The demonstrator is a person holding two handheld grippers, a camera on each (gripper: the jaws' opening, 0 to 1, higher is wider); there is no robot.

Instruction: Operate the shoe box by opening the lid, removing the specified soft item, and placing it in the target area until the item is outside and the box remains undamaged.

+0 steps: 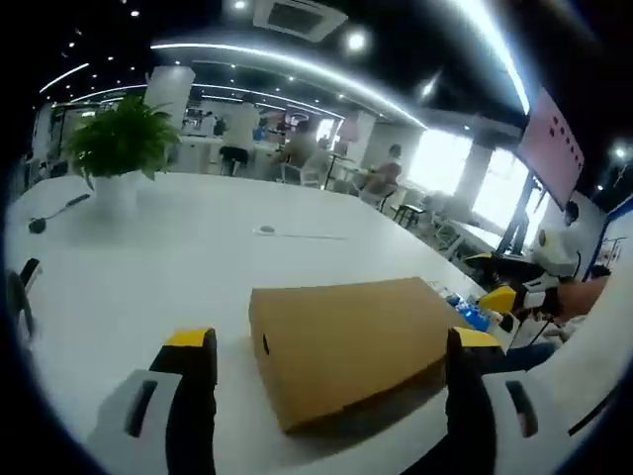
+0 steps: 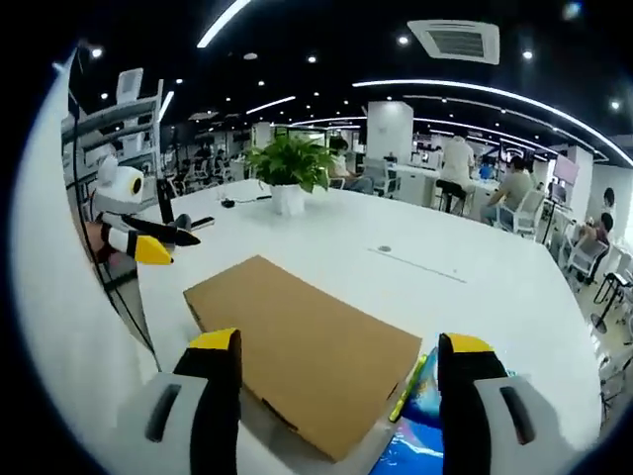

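In the left gripper view my left gripper (image 1: 331, 346) has its jaws spread wide at the bottom of the frame, black with yellow tips, holding nothing. Between them, in the lower centre, lies the shoe box (image 1: 346, 341), brown cardboard with its lid closed, flat on the white table (image 1: 168, 257). The box's near corner sits between the two jaws; I cannot tell whether either tip touches it. At the right edge the right gripper (image 1: 514, 300) comes into the frame with a yellow tip, beside the box's far end, and something blue (image 1: 473, 317) lies just by it. In the upper left a potted plant (image 1: 121, 148) stands on the table, well apart from the box.

In the right gripper view my right gripper (image 2: 341, 346) also has its jaws set wide and empty at the bottom. The box (image 2: 307, 346) fills the lower centre, lid shut, one corner running down between the jaws. At the lower right, against the box's edge, lies a blue printed item (image 2: 420, 426) with a yellow-green strip along it. At the left edge the left gripper (image 2: 148, 242) shows, yellow tipped, near the box's far corner. The plant (image 2: 289, 168) stands in the upper centre, and people sit at tables in the upper right.
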